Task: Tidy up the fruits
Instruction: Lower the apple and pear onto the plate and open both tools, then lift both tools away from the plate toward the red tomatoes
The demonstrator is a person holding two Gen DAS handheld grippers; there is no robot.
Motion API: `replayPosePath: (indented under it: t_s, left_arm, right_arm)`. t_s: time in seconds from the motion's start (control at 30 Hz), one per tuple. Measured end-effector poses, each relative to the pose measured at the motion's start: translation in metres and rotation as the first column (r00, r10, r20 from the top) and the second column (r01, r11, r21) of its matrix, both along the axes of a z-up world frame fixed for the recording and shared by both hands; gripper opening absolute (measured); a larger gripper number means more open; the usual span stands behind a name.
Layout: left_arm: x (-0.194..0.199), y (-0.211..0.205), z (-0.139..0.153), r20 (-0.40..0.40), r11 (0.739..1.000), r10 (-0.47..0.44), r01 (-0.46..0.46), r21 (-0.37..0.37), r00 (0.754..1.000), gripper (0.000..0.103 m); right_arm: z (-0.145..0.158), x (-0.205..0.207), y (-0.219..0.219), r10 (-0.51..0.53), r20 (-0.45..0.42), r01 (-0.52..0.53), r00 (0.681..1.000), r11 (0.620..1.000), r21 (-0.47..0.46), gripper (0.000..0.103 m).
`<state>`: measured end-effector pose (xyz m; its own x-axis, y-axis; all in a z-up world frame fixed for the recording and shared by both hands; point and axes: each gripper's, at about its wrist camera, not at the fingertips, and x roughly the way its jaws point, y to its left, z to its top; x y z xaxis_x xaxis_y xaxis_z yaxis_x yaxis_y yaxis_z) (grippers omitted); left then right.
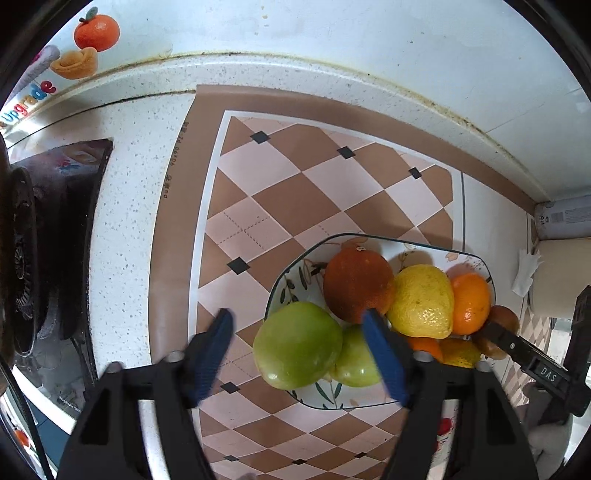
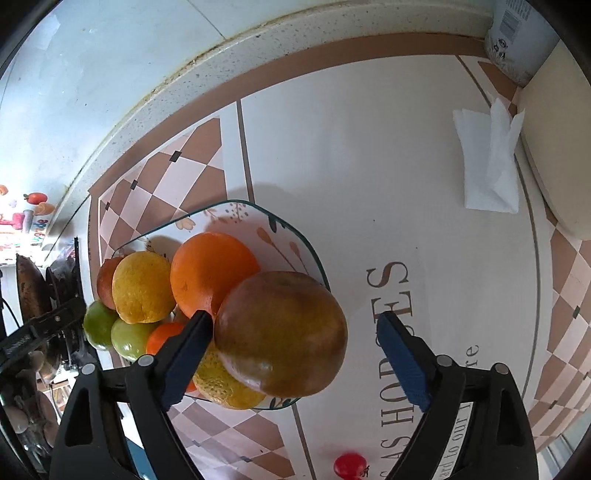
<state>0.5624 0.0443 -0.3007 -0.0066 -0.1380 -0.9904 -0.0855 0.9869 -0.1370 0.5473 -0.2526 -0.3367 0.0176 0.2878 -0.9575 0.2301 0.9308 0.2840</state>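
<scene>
A: Left wrist view first. The left gripper point(image 1: 299, 354) hangs with jaws spread around the green apple point(image 1: 297, 345), neither pad touching. The apple sits half over the near rim of the plate point(image 1: 291, 275), which lies on the checked mat point(image 1: 258, 177) mid-worktop.

B: So a nudge could roll it off.

A: Likely. Right wrist view: the right gripper point(image 2: 295, 354) is open too, its left pad right at the brownish orange point(image 2: 280, 332), the other clear. That fruit tops the pile at the plate's right edge.

B: Bump it and the whole heap may tumble.

Bright daylight, soft shadows, glare on wall point(image 1: 369, 29); heavy fisheye bending, dark vignetted corners.
</scene>
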Motion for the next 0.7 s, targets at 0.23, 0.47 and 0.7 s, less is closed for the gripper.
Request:
replayPosePath:
  t_s: [0.23, 0.47, 0.7]
  left_arm:
    - [-0.017, -0.007, 0.021, 0.049, 0.999, -0.034, 0.032, 0.040, 0.998, 0.090]
    - [-0.058, -0.023, 0.029, 0.100, 0.989, -0.077, 0.064, 0.130, 0.992, 0.090]
    - [-0.099, -0.033, 0.035, 0.148, 0.981, -0.112, 0.086, 0.174, 0.983, 0.090]
  right_arm:
    - [0.034, -0.009, 0.012, 0.063, 0.099, -0.051, 0.993, 0.991, -0.127, 0.093]
    - [0.071, -0.042, 0.036, 0.145, 0.177, -0.100, 0.973, 0.965, -0.242, 0.093]
    - [0.085, -0.085, 0.053, 0.210, 0.200, -0.146, 0.957, 0.945, -0.294, 0.093]
